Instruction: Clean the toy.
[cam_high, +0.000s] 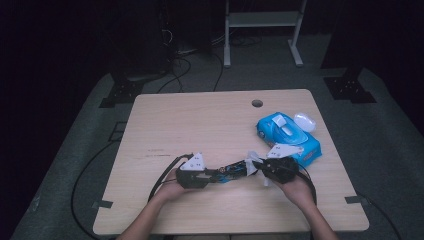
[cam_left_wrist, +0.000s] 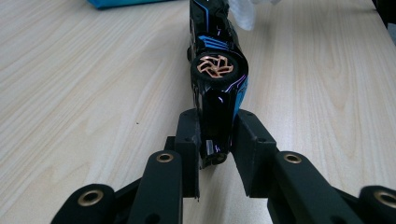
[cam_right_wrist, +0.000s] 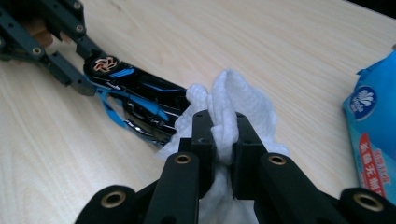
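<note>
Both grippers clamp near the table's (cam_high: 150, 125) front edge: left gripper (cam_left_wrist: 215, 140) grips toy car (cam_left_wrist: 215, 70), right gripper (cam_right_wrist: 223, 140) pinches wipe (cam_right_wrist: 233, 100).

Glossy plastic toy car (cam_left_wrist: 215, 79), soft textured wipe (cam_right_wrist: 233, 100), matt wood table (cam_high: 200, 125)

car (cam_left_wrist: 215, 84): black toy with blue trim, copper-spoked wheels; turned on its side above the table's near middle, one end clamped.
wipe (cam_right_wrist: 233, 105): white, crumpled, pinched, pressed against the car's other end.
</note>
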